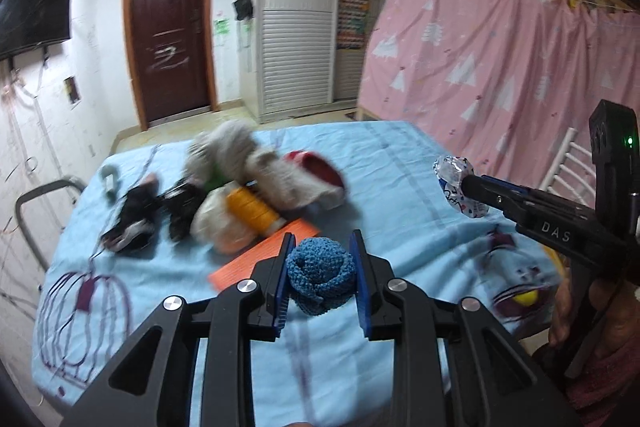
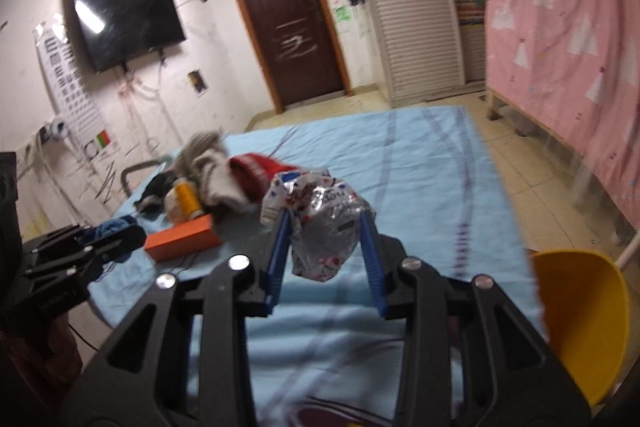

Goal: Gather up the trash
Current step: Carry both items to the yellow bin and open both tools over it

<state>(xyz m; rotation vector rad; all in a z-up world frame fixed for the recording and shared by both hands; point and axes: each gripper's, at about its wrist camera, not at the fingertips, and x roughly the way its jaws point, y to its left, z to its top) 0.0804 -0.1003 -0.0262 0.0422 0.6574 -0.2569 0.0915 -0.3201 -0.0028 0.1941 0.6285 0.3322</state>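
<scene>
Left tongs (image 1: 320, 269): black arms with ribbed blue pads, closed on a blue knitted ball (image 1: 320, 277). The ball is a coarse, looped yarn weave, roughly round, with a folded lip at its lower edge. It is held clear above the table (image 1: 400, 167).

Right tongs (image 2: 325, 233): same build, pads pressed against a crumpled wrapper (image 2: 324, 223). The wrapper is thin, glossy, silvery film with white panels and small red and blue print, creased into an irregular lump with sharp folds; one flap sticks up to the left above the pad. It is also held off the table surface. In the left wrist view the wrapper shows as a small shiny wad at the tip of the right tongs.

Table: covered with a soft pale blue cloth printed with dark purple line drawings, lying in shallow wrinkles.

Items on the cloth, grouped at the far left:
- a flat orange box (image 2: 182, 241), rectangular, matte, sharp-edged;
- a spool of yellow-orange thread (image 2: 189, 201), cylindrical, upright in the right wrist view;
- a grey-beige woolly garment (image 2: 214, 175), fuzzy and heaped;
- a red knitted piece (image 2: 260, 169) with white pattern, just beside the woolly heap;
- dark fabric items (image 1: 132, 215), blurred, detail not legible.

A yellow bin (image 2: 580, 323), smooth hard plastic with a rounded rim, stands off the table's right edge.
</scene>
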